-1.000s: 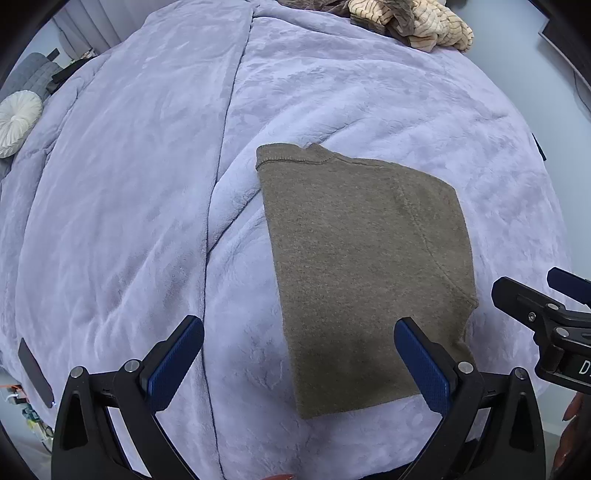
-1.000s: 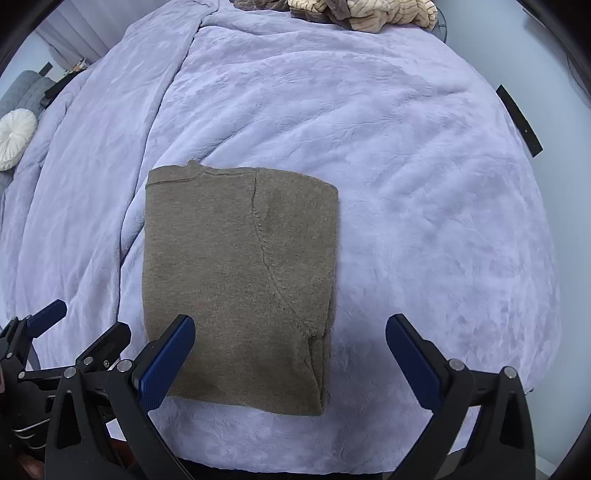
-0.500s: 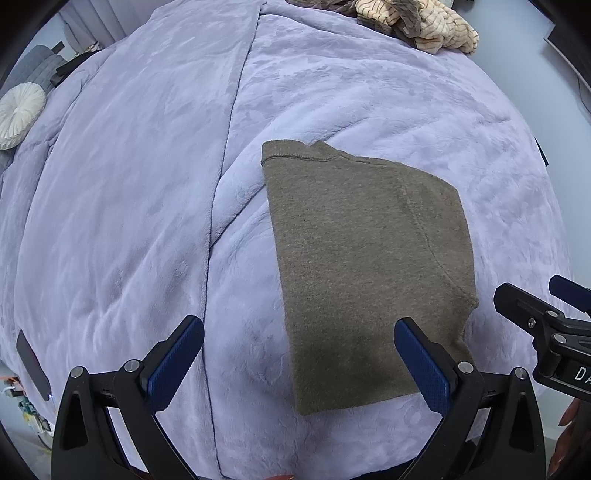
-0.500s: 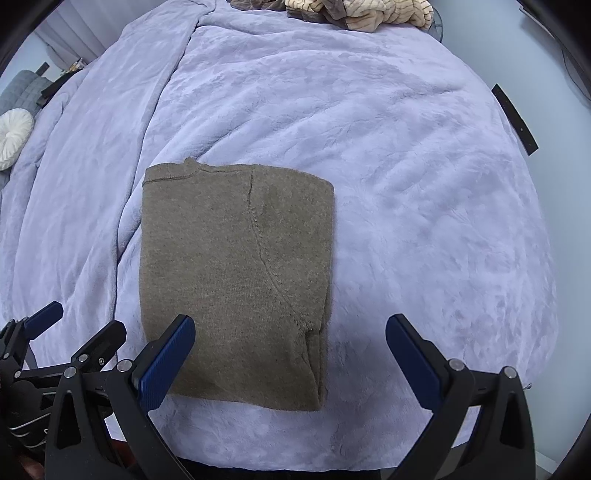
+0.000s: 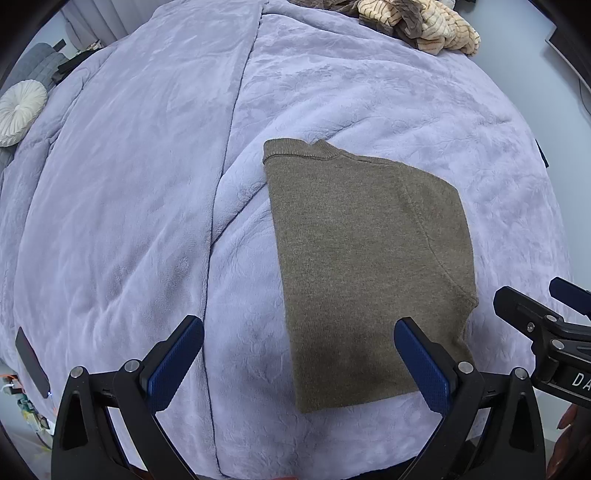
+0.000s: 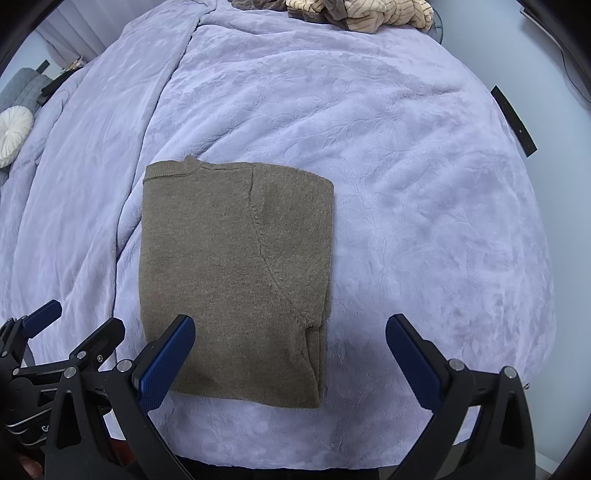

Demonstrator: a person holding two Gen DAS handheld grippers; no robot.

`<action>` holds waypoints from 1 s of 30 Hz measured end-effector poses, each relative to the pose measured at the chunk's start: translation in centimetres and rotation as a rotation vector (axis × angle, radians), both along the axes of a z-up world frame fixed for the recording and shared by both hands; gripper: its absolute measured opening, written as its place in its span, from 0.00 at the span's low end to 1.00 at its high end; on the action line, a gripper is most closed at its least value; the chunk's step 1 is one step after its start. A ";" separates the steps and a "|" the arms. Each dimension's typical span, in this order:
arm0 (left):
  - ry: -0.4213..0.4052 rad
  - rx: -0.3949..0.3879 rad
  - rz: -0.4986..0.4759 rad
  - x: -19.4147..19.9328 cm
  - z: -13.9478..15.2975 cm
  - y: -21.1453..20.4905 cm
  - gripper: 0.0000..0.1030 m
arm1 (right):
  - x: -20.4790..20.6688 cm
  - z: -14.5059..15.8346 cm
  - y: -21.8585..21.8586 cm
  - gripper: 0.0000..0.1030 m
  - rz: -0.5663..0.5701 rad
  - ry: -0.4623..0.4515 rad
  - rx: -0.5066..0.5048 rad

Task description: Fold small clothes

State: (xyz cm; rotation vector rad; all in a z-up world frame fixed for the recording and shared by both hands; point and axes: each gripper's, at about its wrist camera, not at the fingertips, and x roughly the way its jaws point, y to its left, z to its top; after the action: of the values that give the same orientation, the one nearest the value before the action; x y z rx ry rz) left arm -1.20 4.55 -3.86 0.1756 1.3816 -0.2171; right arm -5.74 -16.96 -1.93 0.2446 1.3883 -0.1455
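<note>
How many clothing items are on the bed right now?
2 visible: the folded olive sweater lying flat between both open grippers, and a striped beige garment bunched at the bed's far edge. That heap may hide more.

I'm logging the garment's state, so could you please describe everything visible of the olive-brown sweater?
The olive-brown sweater is a fine knit, folded into a neat rectangle and lying flat on the lavender plush blanket. A ribbed collar shows at its far left corner, and a curved sleeve seam runs down its right part. Nothing grips it; both tools are open on its near side.
</note>
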 end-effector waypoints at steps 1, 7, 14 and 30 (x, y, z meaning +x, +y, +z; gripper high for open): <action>0.000 0.000 0.002 0.0 0.0 0.0 1.00 | -0.1 0.0 0.0 1.00 0.001 0.000 0.000; 0.000 0.000 0.001 -0.1 0.1 0.1 1.00 | 0.0 0.0 0.1 1.00 -0.002 0.000 0.000; -0.001 0.000 0.007 -0.3 0.2 0.1 1.00 | -0.1 0.1 0.2 1.00 -0.002 0.000 -0.002; 0.001 0.002 0.012 -0.5 0.2 0.3 1.00 | -0.3 0.1 0.5 1.00 -0.001 0.002 -0.006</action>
State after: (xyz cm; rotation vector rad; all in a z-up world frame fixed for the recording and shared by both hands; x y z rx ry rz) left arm -1.66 4.86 -3.62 0.1693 1.3833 -0.2057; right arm -6.02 -16.50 -1.84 0.2408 1.3891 -0.1507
